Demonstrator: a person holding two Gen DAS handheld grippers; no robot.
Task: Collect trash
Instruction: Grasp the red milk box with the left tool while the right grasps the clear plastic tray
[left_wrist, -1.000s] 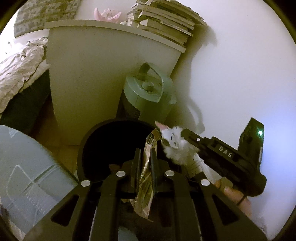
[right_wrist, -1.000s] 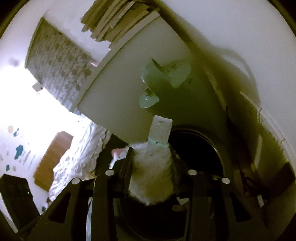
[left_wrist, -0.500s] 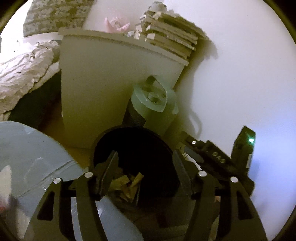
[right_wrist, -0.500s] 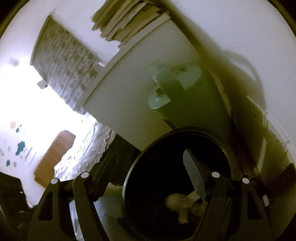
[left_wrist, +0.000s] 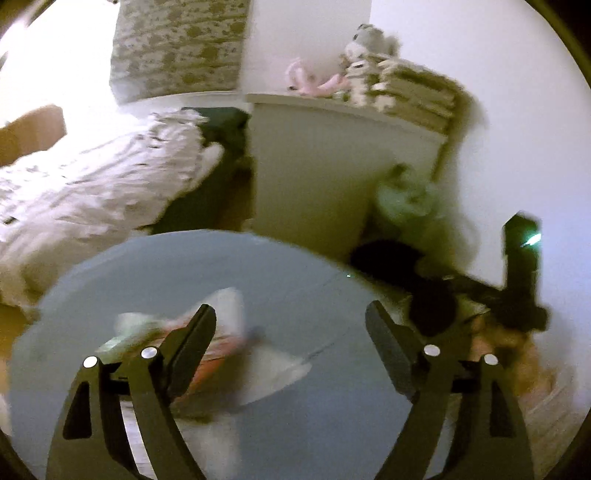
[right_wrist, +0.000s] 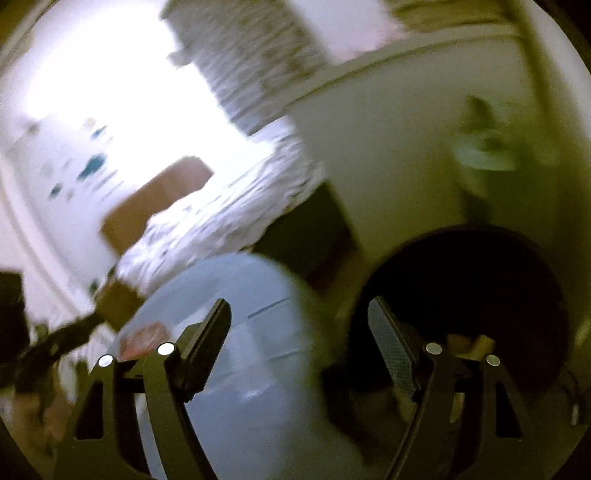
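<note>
Both claws are empty and their jaws are opening wide. The left claw (left_wrist: 290, 319) hangs over a round blue-grey worktop (left_wrist: 295, 266), nothing between its fingers. Under its left finger lie blurred scraps of trash (left_wrist: 221, 332): a pale wrapper with a red-orange one beneath, resting on the worktop. Off to its right, past the worktop's edge, sits the black bin (left_wrist: 388, 258) on the floor, and the other claw's black body reaches in from that side with a small green light (left_wrist: 532, 240) on it.

The right claw (right_wrist: 299, 310) straddles the gap between worktop (right_wrist: 258, 369) and bin (right_wrist: 461, 280): its left finger is over the blue-grey top, its right finger over the bin's dark mouth. Pale bits of trash (right_wrist: 480, 341) lie low inside the bin, partly hidden by the claw's frame. A reddish wrapper (right_wrist: 144, 339) lies on the worktop to the left of that claw.

Beyond the bin stands a white cabinet (left_wrist: 314, 166) with a stack of books (left_wrist: 417, 99) and a pink toy (left_wrist: 314, 83) on top, and a pale green container (left_wrist: 402, 195) beside it against the wall. A bed (left_wrist: 92, 184) with rumpled white sheets fills the left side. Everything is motion-blurred.
</note>
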